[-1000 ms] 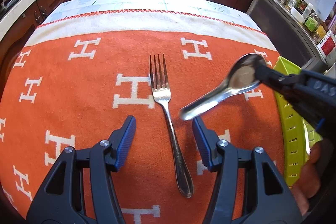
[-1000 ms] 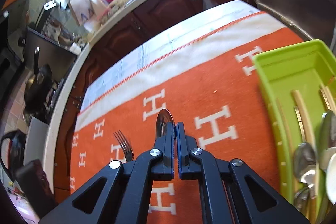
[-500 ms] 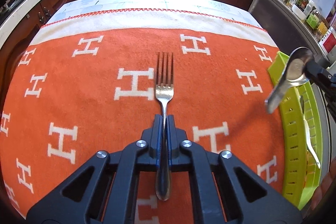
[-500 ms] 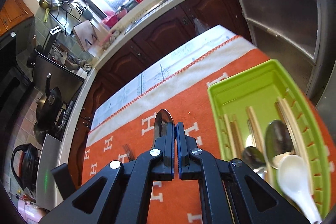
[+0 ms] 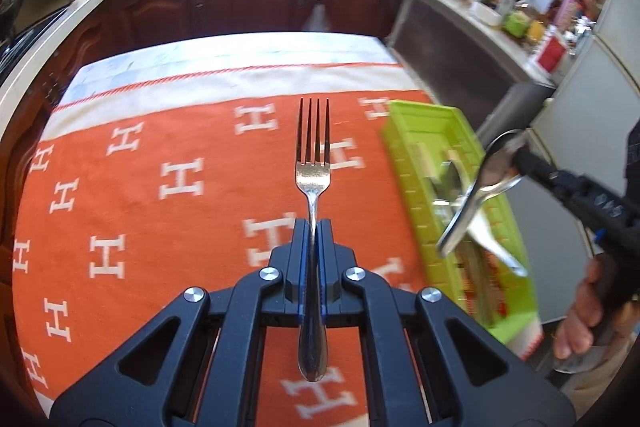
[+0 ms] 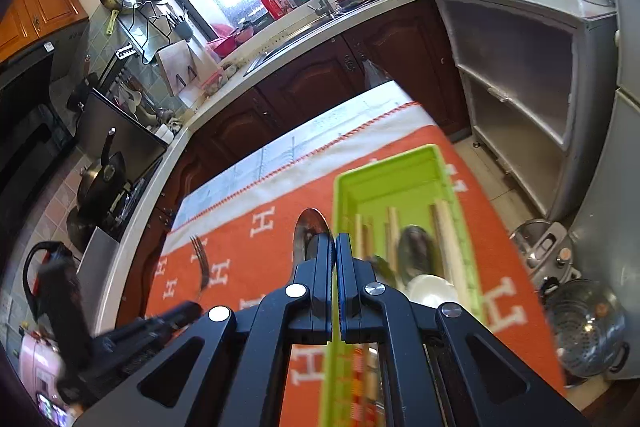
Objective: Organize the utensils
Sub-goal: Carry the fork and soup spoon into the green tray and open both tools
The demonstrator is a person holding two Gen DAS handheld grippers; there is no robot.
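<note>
Lifted clear of the cloth (image 5: 168, 211) now, fork (image 5: 313, 163) up in the air where a second ago it lay flat between spread jaws. Left gripper (image 5: 313, 251) clamped tight on the slim steel handle, four tines pointing ahead, rounded handle end poking out behind the pads. Spoon (image 5: 486, 183) swung over too, from mid-cloth across to the tray (image 5: 408, 183), which has slid well into the left wrist view. Right gripper (image 6: 334, 259) pressed together on the spoon's bowl (image 6: 310, 227), polished oval of it showing just past the fingertips, handle hanging down and out over the tray's near wall. Right hand (image 5: 580, 323) wrapped round the black grip at the frame's edge.

Fuzzy orange cloth, white H pattern, pale band with red stitching along the far edge. Long, narrow tray in lime-green plastic, ribbed walls, sitting on the cloth's right side. Inside it: pale wooden chopsticks (image 6: 444, 247) laid lengthwise, a dark metal spoon (image 6: 416, 251), a glossy white spoon (image 6: 430, 289) nearer the camera, more steel pieces beyond, blurred, hard to sort out. Black plastic jaws on both tools, blue pads, silver rivets at the pivots.
</note>
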